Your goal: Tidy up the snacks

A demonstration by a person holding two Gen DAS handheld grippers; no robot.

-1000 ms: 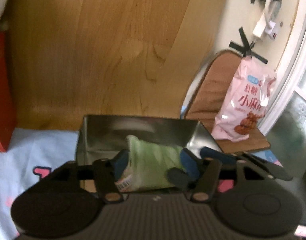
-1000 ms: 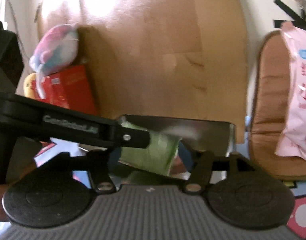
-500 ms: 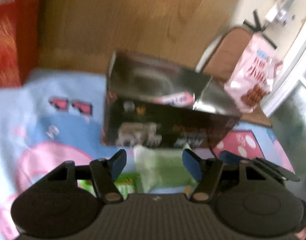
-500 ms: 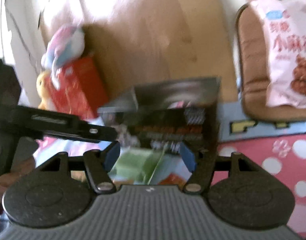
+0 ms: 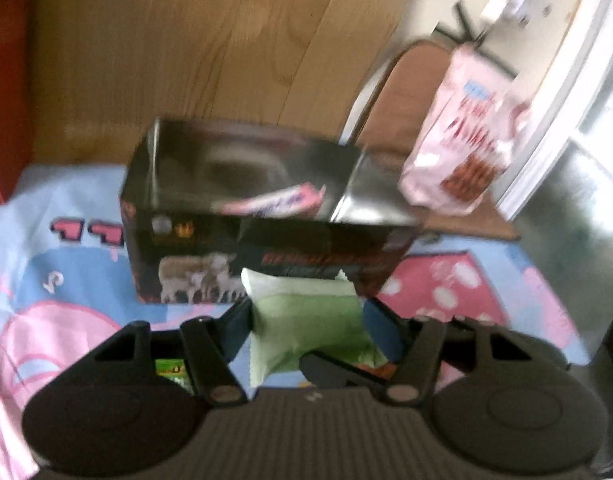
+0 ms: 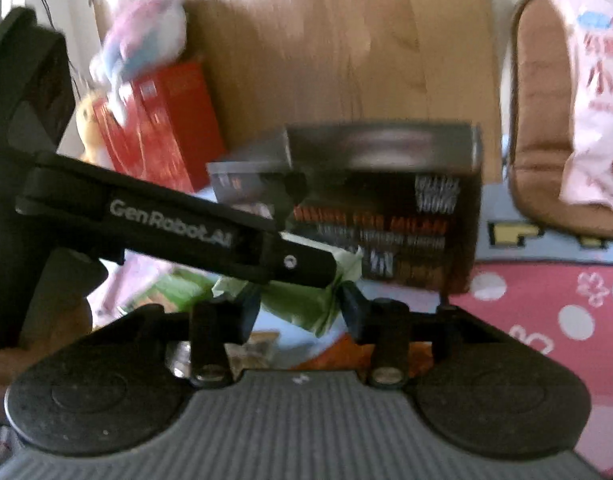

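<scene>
A green snack packet [image 5: 306, 320] sits between both tools, just in front of a black box [image 5: 242, 240]. The left tool [image 5: 306, 324] has its two blue pads on the packet's sides, so it looks clamped on the packet. Its jaws have just been closing a little. The right tool [image 6: 300, 304] is also around the green packet [image 6: 302, 308], and its jaws have just been closing with the packet between them. They look pressed on it, though the picture is blurry.

The black box is open on top, and a pink snack bar [image 5: 270, 202] lies inside it. The box stands on a blue and pink mat [image 5: 58, 264].

To the right, a pink snack bag [image 5: 458, 160] leans on a brown chair [image 5: 402, 92]. To the far left is a red box [image 6: 162, 120] with a soft toy [image 6: 142, 40] on top. Behind is a wooden board [image 5: 186, 48].
</scene>
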